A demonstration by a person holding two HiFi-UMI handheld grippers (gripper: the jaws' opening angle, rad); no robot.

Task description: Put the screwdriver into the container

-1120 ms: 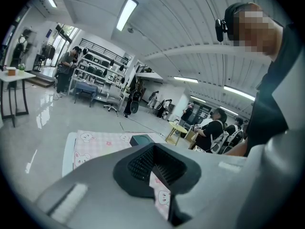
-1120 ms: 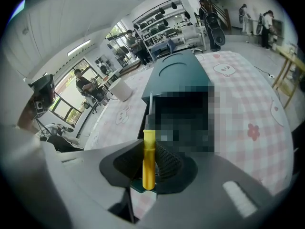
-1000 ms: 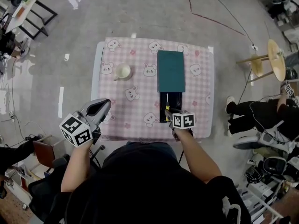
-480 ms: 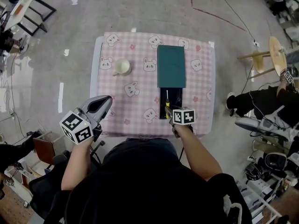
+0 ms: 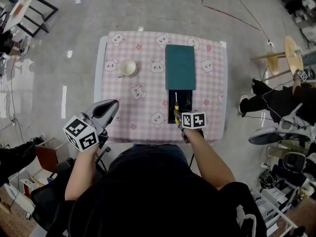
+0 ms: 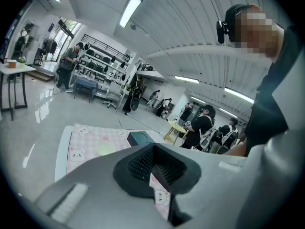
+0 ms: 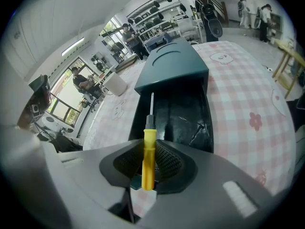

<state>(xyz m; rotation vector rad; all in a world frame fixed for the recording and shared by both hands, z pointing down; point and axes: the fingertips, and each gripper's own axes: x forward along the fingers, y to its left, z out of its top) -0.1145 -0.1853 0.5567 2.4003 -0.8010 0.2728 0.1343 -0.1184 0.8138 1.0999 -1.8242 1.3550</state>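
My right gripper [image 7: 148,163] is shut on the yellow handle of a screwdriver [image 7: 148,147], whose metal shaft points forward over the open black inside of the container [image 7: 183,116]. In the head view the screwdriver [image 5: 176,108] lies over the container's near open part [image 5: 185,102], and the dark green lid [image 5: 180,66] covers the far part. The right gripper [image 5: 178,117] hovers at the container's near edge. My left gripper [image 5: 104,108] is held off the table's near left side; its jaws [image 6: 155,168] are shut with nothing between them.
A pale cup [image 5: 128,68] stands on the pink checked tablecloth [image 5: 143,98] at the far left. A person in black sits to the right of the table [image 5: 276,102], beside a round wooden stool [image 5: 289,58]. More people and shelves show in the background.
The right gripper with the screwdriver has moved a little forward over the container's open part. The left gripper has stayed where it was.
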